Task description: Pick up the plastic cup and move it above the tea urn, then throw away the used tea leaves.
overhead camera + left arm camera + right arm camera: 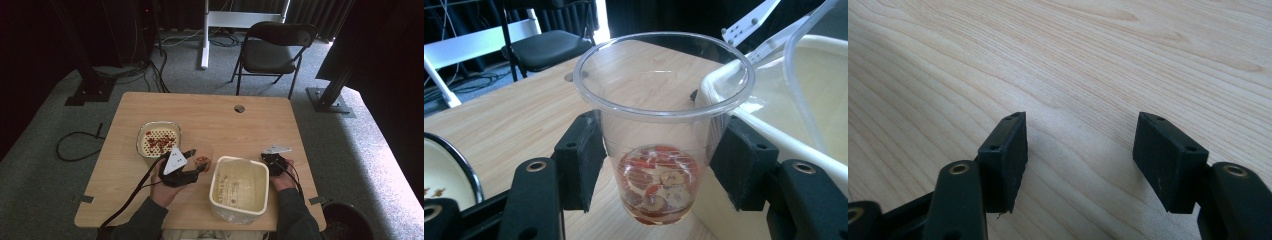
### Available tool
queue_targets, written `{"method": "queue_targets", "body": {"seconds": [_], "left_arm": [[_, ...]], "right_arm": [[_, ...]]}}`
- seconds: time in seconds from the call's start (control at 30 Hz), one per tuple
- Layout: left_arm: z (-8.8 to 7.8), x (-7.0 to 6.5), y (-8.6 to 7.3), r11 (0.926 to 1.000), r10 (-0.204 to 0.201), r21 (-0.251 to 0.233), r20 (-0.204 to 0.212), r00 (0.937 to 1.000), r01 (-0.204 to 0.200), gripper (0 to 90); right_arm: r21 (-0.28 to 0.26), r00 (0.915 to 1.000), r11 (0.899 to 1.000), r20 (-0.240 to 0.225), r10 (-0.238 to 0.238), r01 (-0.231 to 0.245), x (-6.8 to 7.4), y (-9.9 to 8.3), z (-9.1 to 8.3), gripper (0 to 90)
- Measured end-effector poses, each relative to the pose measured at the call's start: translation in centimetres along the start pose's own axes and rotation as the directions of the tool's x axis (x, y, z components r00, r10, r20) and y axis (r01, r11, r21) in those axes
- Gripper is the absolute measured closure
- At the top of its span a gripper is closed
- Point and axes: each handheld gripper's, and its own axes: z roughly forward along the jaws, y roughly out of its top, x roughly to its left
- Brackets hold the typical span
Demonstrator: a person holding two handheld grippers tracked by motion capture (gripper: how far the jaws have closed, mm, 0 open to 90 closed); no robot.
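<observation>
One light wooden table [210,115] is seen, with one cream rectangular plastic tub [239,187] near its front edge. One round glass bowl [158,138] of red pieces is set left of it. One clear plastic cup [663,125] holding red dried slices is clamped between the left gripper [659,165] pads, between bowl and tub. The right gripper [1083,160] is held low over bare wood, jaws apart, nothing gripped.
</observation>
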Motion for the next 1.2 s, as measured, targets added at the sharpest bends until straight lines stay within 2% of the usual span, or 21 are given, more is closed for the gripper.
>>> {"method": "queue_targets", "body": {"seconds": [0.1, 0.4, 0.73, 0.83, 1.2], "left_arm": [[-0.2, 0.0, 0.0, 1.0, 0.003, 0.004, -0.002, 1.0, -0.003, 41.2], [-2.0, 0.3, 0.5, 1.0, 0.008, -0.002, 0.022, 0.9997, -0.008, 41.2], [-3.7, 0.9, 1.2, 0.9998, -0.016, -0.011, 0.054, 0.9984, 0.017, 41.2], [-4.3, 1.2, 1.4, 0.9995, -0.023, -0.02, 0.054, 0.9983, 0.025, 41.2], [-7.0, 2.4, 1.5, 0.9991, -0.034, -0.027, -0.001, 0.9994, 0.034, 41.1]], "right_arm": [[0.0, 1.0, 1.0, 0.0, -0.001, 0.001, 0.0, 0.0, 0.0, 37.4], [-0.019, 1.0, 1.0, 0.001, -0.006, 0.006, -0.1, -0.2, 0.1, 34.6], [-0.017, 1.0, 1.0, 0.004, -0.004, 0.004, -0.1, -0.2, 0.1, 33.7], [-0.017, 1.0, 1.0, 0.004, -0.004, 0.004, -0.1, -0.2, 0.1, 33.7], [-0.017, 1.0, 1.0, 0.004, -0.004, 0.004, -0.1, -0.2, 0.1, 33.7]]}}
